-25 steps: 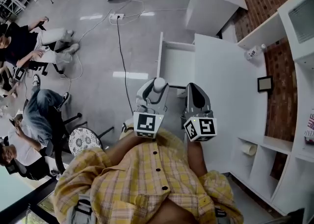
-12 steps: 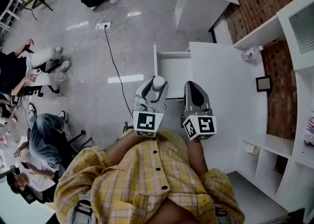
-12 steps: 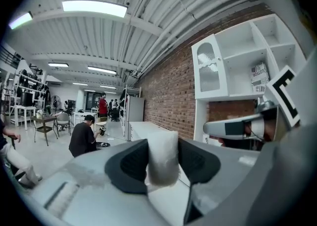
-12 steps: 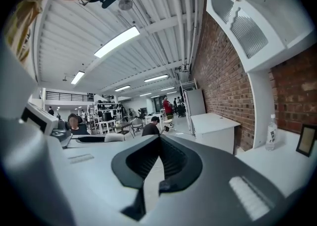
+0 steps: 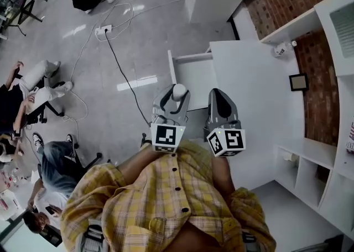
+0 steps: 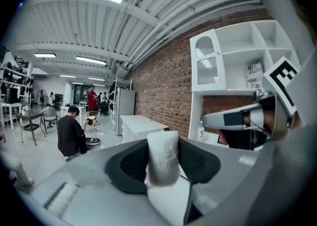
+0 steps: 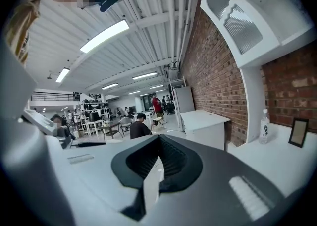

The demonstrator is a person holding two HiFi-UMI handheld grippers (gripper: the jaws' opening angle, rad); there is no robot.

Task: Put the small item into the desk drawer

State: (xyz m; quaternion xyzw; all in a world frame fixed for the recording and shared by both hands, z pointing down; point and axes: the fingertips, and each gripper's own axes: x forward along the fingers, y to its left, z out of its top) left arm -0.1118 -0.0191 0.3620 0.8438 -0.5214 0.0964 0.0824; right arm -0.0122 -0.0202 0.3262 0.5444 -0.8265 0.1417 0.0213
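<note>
Our left gripper (image 5: 176, 93) is closed on the small white item (image 5: 178, 90), held near the open drawer (image 5: 194, 74) of the tabletop (image 5: 254, 96). Our right gripper (image 5: 220, 97) is closed and empty. Putting the item inside the drawer is not yet done.

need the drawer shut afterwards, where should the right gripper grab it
Probably its front panel, mid top edge, from above with jaws astride it: the drawer stands pulled out of the desk, the panel is a thin upright board with a free rim, and no handle shows. The right gripper, now shut, must open first.
</note>
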